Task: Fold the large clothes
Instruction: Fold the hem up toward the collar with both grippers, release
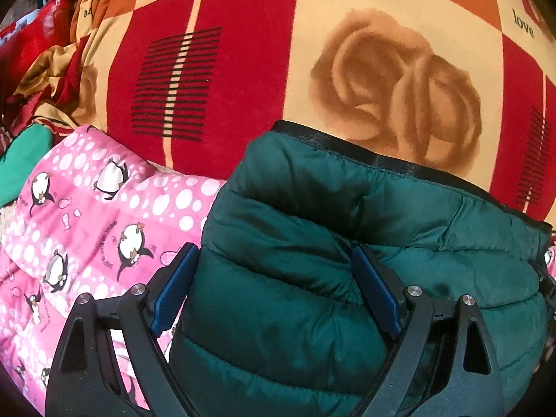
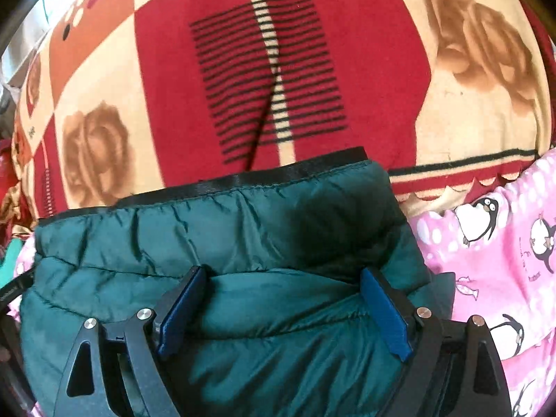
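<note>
A dark green quilted puffer jacket (image 1: 347, 243) lies on a red and cream rose-print blanket (image 1: 243, 69). Left of the jacket, a pink penguin-print quilted garment (image 1: 87, 215). Over the jacket, the left gripper (image 1: 274, 271) and right gripper (image 2: 281, 288) stand spread wide, clamping nothing.

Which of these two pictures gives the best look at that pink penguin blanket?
The left wrist view: the pink penguin blanket spreads wide left of the green puffer jacket, several penguins clear. The right wrist view shows only a strip of it at the right edge, beside the jacket.
</note>
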Motion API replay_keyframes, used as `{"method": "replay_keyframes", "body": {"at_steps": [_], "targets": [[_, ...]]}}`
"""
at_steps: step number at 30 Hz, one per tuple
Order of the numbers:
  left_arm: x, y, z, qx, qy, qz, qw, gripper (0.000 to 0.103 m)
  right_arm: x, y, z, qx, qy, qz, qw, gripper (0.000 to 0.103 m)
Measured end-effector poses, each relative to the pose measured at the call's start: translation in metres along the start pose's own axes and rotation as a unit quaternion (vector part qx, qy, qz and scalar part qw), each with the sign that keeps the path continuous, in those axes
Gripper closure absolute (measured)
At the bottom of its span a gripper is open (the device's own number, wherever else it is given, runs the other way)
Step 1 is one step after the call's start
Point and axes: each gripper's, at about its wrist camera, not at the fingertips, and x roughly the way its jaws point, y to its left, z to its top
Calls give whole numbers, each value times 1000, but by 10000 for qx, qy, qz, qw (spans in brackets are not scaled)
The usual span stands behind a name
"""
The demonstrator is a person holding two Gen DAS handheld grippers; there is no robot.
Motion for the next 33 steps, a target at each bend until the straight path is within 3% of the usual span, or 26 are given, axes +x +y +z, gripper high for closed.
{"method": "replay_keyframes", "body": {"at_steps": [6, 12, 17, 33], "targets": [[-13, 7, -1, -11, 26, -37, 10000, 14, -5, 12, 2, -12, -36, 5, 10000, 15], [-53, 17, -21, 174, -253, -65, 9995, 14, -62, 18, -16, 86, -228, 528, 9983, 15], [-81, 19, -45, 245, -337, -60, 9991, 14, -89, 26, -45, -86, -96, 649, 9978, 15], [-143, 17, -92, 285, -523, -122, 9982, 14, -130, 30, -91, -296, 95, 342, 9989, 12]]}}
